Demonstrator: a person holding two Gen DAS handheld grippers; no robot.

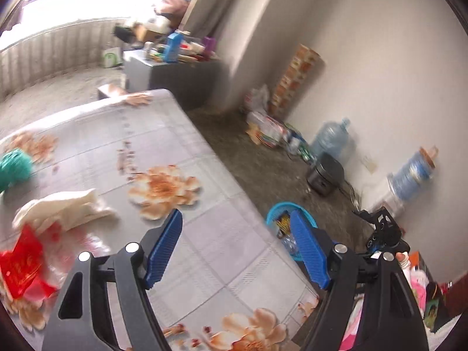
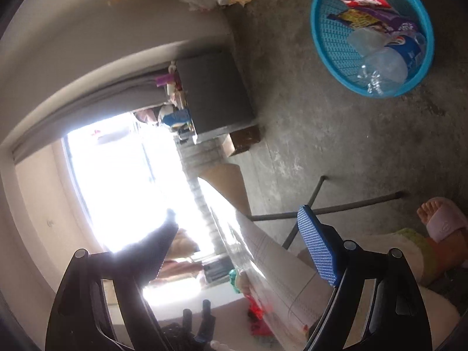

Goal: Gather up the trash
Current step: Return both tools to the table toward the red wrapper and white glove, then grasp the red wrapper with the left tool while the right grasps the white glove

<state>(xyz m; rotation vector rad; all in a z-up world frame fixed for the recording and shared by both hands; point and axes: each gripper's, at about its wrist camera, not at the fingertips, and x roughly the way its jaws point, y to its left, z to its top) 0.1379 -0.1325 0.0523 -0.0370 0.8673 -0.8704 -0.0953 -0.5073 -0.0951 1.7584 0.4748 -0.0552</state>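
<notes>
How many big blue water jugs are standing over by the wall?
2. One water jug sits on the floor behind a black appliance; another jug stands upside down further right. More may be hidden.

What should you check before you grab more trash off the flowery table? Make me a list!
1. Left claw open with nothing in it: ok, the blue fingers stand apart and hold nothing.
2. Right claw open with nothing in it: ok, nothing sits between its fingers.
3. Trash left on the table: ok, a red wrapper and a crumpled white paper lie there.
4. Blue basket ready on the floor: ok, upright, with wrappers and a plastic bottle inside.
5. Left claw lined up on the trash: not ok, the wrapper lies off to the side.
6. Green thing is trash: cannot tell, too blurry.
</notes>
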